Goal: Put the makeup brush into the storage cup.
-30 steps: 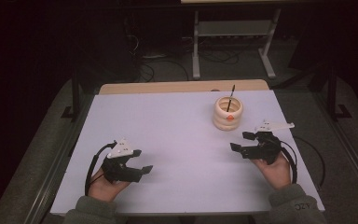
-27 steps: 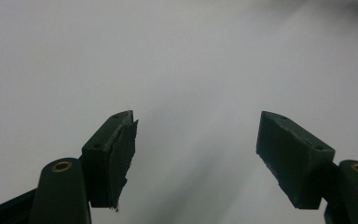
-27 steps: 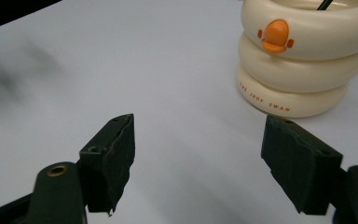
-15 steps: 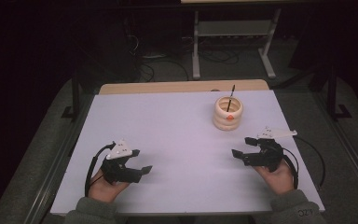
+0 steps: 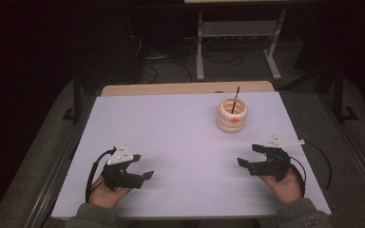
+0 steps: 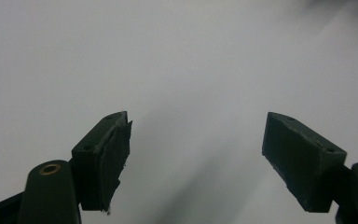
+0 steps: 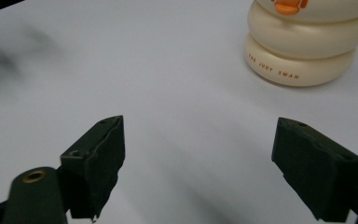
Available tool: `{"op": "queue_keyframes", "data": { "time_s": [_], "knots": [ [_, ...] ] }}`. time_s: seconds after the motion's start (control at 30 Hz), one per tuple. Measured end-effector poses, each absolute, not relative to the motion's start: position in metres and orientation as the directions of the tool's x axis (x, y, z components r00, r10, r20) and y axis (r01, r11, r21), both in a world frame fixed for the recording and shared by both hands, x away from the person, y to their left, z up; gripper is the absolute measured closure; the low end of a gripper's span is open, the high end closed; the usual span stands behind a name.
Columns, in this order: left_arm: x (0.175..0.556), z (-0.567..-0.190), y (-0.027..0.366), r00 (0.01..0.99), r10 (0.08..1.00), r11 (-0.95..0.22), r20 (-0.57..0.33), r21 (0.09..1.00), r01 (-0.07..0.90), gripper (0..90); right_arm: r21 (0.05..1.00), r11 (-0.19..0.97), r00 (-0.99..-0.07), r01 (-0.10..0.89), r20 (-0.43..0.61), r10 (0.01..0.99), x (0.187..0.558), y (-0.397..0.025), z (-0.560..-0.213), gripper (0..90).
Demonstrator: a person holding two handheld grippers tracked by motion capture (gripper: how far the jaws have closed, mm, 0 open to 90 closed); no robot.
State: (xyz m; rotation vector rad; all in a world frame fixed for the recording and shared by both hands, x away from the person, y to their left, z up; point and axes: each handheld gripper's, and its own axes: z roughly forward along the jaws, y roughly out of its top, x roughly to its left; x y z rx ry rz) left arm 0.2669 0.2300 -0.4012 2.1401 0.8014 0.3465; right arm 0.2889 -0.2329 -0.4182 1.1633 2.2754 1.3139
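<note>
1. On the pale lavender table (image 5: 180,133), a cream ringed holder (image 5: 232,116) with a black stick stands at the far right.
2. Left gripper (image 5: 142,175) and right gripper (image 5: 248,156) rest near the front edge, jaws apart, empty.
3. Beyond lies dim floor, seemingly with a metal stand (image 5: 237,35).

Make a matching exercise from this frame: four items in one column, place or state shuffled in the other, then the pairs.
Items:
1. cream ringed holder
2. thin black stick
3. left gripper
4. right gripper

Descriptions:
A. near right of the table, jaws open, empty
B. stands inside the holder, leaning
C. far right of the white table, orange mark on its front
D. near left of the table, jaws open, empty

Pairs: 1-C, 2-B, 3-D, 4-A
</note>
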Motion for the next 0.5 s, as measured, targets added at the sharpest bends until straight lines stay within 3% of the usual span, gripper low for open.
{"op": "queue_keyframes", "data": {
  "time_s": [0.5],
  "knots": [
    [0.26,-0.407,0.236,0.751,0.659,-0.453,-0.044,0.773,0.444,20.5,0.814,0.283,-0.641,0.507,0.136,0.755,0.275,-0.235,-0.423,15.6]
  ]
}}
